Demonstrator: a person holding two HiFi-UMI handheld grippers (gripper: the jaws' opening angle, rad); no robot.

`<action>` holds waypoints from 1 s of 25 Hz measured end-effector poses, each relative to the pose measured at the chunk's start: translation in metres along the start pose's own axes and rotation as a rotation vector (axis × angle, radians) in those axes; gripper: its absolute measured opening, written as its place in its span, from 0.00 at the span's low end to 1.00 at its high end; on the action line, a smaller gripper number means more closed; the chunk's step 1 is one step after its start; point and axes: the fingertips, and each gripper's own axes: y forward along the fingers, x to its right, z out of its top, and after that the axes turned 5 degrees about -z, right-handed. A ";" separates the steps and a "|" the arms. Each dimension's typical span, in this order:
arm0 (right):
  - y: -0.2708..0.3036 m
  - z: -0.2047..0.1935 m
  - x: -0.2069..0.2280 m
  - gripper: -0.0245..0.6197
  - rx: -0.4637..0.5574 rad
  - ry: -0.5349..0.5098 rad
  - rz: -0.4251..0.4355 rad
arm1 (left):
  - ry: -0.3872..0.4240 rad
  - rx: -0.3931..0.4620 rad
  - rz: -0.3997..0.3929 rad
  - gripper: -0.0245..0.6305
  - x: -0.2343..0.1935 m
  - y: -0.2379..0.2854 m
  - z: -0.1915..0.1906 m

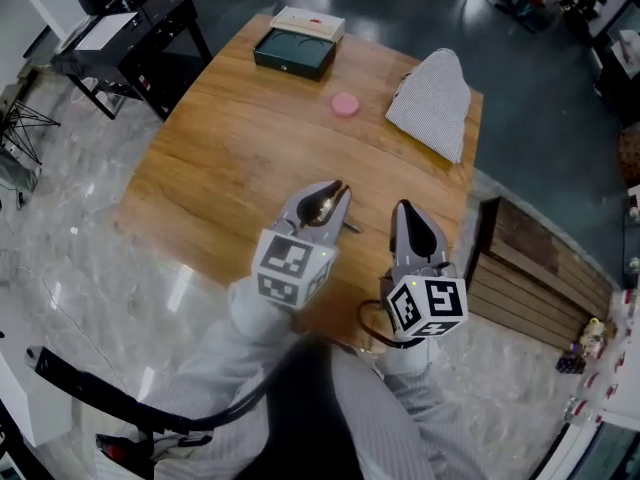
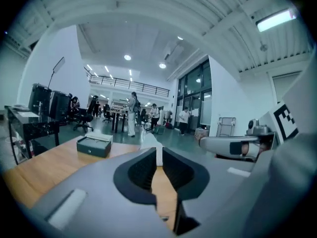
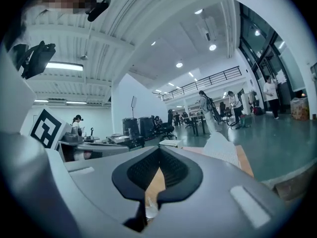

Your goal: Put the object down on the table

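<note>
A metal spoon shows through the gap behind the fingertips of my left gripper, over the wooden table near its front edge. Its handle end pokes out to the right. Whether the spoon rests on the wood or touches the jaws I cannot tell. In the left gripper view the left gripper has its jaws drawn together at the tips, with only wood showing in the slit. My right gripper hovers just to the right, shut and holding nothing; the right gripper shows the same in its own view.
At the table's far side sit a dark green box with a white box behind it, a pink round thing and a white mesh cloth. A slatted wooden bench stands right of the table, a black desk far left.
</note>
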 end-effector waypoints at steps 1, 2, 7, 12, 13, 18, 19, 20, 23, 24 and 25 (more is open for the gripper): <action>-0.002 0.006 -0.003 0.06 0.014 -0.009 0.004 | 0.015 0.032 0.011 0.08 0.000 -0.005 0.012; -0.004 0.012 -0.006 0.06 0.026 -0.017 0.007 | 0.032 0.058 0.021 0.04 0.001 -0.010 0.023; -0.013 0.032 -0.016 0.06 0.064 -0.056 0.020 | 0.076 0.121 0.020 0.04 0.010 -0.021 0.050; -0.014 0.044 -0.015 0.06 0.078 -0.079 0.021 | 0.107 0.119 -0.002 0.04 0.019 -0.017 0.059; -0.014 0.045 -0.014 0.06 0.081 -0.080 0.020 | 0.109 0.119 -0.006 0.04 0.021 -0.016 0.059; -0.014 0.044 -0.012 0.06 0.079 -0.087 0.017 | 0.111 0.117 -0.017 0.04 0.023 -0.012 0.057; -0.014 0.045 -0.013 0.06 0.078 -0.088 0.017 | 0.110 0.117 -0.018 0.04 0.023 -0.012 0.058; -0.013 0.045 -0.013 0.06 0.077 -0.088 0.017 | 0.109 0.117 -0.019 0.04 0.023 -0.011 0.058; -0.012 0.045 -0.013 0.06 0.076 -0.085 0.014 | 0.107 0.112 -0.022 0.04 0.023 -0.010 0.058; -0.011 0.045 -0.013 0.06 0.078 -0.083 0.013 | 0.107 0.109 -0.024 0.04 0.023 -0.009 0.058; -0.011 0.045 -0.013 0.06 0.079 -0.082 0.013 | 0.107 0.107 -0.026 0.04 0.023 -0.009 0.058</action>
